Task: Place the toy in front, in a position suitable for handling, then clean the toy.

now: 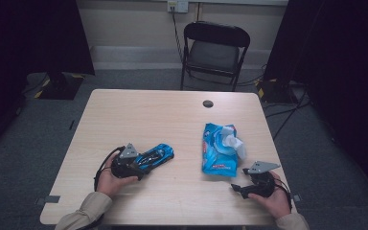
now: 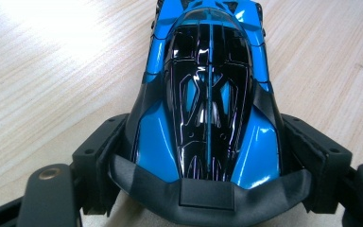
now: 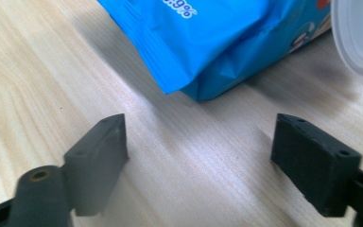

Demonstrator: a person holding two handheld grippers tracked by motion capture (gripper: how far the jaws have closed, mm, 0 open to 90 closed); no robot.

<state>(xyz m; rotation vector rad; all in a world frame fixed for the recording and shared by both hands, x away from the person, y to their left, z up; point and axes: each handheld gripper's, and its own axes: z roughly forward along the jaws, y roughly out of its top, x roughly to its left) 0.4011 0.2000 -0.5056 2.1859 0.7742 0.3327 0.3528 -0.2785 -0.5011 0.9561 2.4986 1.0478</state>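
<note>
**Toy car clamped at the left, wipes pack before the free right gripper**

Wood-grain laminate covers the table [image 1: 139,115], a pale rectangular top with rounded corners and a small dark round port near its far edge. It stands on grey carpet. Behind it a black folding chair [image 1: 214,50] faces the table, in front of a cream wall with a socket and a cable running down from it. Dark curtains hang at both sides, and cables trail over the floor at the right.

At the near left of the table the left gripper [image 1: 133,162] grasps the tail of the blue toy car [image 1: 155,156]; the left gripper view shows its 2 black jaws pressed against the car's flanks, just behind the rear wing. The car lies on the table, nose pointing away from the hand toward the middle of the top. Its body is glossy blue with a shiny black ribbed cover down the back and a matt black wing.

At the near right the right gripper [image 1: 242,188] rests in the hand with its jaws released, wide apart and with bare table between them. Just beyond its tips lies the blue wipes pack [image 1: 215,151], a soft crinkled plastic pouch with a sealed ridged end, its white round lid [image 1: 234,141] flipped open. Nothing lies between the pack and the car.
</note>
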